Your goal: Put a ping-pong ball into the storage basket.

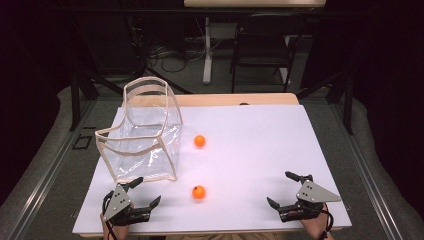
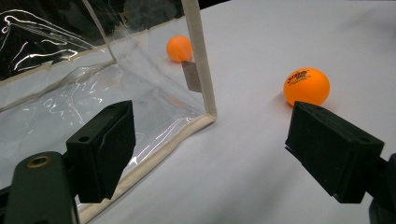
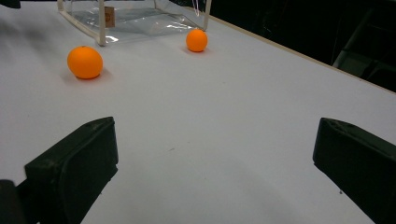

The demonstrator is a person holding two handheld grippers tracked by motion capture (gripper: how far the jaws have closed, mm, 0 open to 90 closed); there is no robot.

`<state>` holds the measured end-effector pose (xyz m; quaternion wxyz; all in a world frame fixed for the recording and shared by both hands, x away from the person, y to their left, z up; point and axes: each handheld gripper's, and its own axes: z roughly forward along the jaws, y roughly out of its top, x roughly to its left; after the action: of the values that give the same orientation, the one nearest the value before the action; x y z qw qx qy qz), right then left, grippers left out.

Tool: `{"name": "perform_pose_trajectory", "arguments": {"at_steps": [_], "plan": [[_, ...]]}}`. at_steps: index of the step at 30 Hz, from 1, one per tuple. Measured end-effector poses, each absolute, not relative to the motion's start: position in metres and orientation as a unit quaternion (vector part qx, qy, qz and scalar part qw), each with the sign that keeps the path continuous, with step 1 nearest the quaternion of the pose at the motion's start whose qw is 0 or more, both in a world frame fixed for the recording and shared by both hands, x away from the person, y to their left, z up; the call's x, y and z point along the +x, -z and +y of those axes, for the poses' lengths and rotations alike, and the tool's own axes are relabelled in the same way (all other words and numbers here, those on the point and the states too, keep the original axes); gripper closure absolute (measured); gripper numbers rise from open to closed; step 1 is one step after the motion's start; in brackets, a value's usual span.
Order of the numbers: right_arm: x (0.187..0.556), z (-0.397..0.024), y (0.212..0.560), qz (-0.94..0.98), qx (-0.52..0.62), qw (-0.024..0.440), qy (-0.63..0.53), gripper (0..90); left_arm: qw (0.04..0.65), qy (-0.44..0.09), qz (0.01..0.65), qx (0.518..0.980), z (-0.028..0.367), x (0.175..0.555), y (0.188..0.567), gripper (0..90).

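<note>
Two orange balls lie on the white table [image 1: 250, 140]. The nearer ball [image 1: 199, 192] [image 2: 306, 86] [image 3: 84, 61] rests toward the front middle. The farther ball [image 1: 200, 141] [image 2: 179, 48] [image 3: 196, 40] sits beside a clear plastic bag with cream trim [image 1: 142, 132] [image 2: 93, 93] [image 3: 121, 16] standing open at the left. My left gripper [image 1: 146, 192] [image 2: 210, 154] rests open at the front left, just before the bag's front corner, with the nearer ball off to its right. My right gripper [image 1: 286, 189] [image 3: 215, 163] lies open at the front right, nothing between its jaws.
A black chair [image 1: 265, 45] and a white table leg [image 1: 206, 50] with cables stand on the floor beyond the table. A wooden strip [image 1: 240, 99] runs along the table's far edge. Grey padding [image 1: 380, 165] flanks both sides.
</note>
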<state>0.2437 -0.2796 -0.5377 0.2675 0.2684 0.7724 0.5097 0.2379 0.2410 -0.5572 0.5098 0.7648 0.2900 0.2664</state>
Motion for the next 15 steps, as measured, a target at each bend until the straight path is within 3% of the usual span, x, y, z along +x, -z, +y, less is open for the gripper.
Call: {"name": "perform_pose_trajectory", "arguments": {"at_steps": [15], "plan": [[0.253, -0.269, 0.534, 0.782, 0.268, 0.253, -0.503, 0.0, 0.515, -0.265, 0.286, 0.763, 0.241, 0.239, 0.558, 15.7]]}}
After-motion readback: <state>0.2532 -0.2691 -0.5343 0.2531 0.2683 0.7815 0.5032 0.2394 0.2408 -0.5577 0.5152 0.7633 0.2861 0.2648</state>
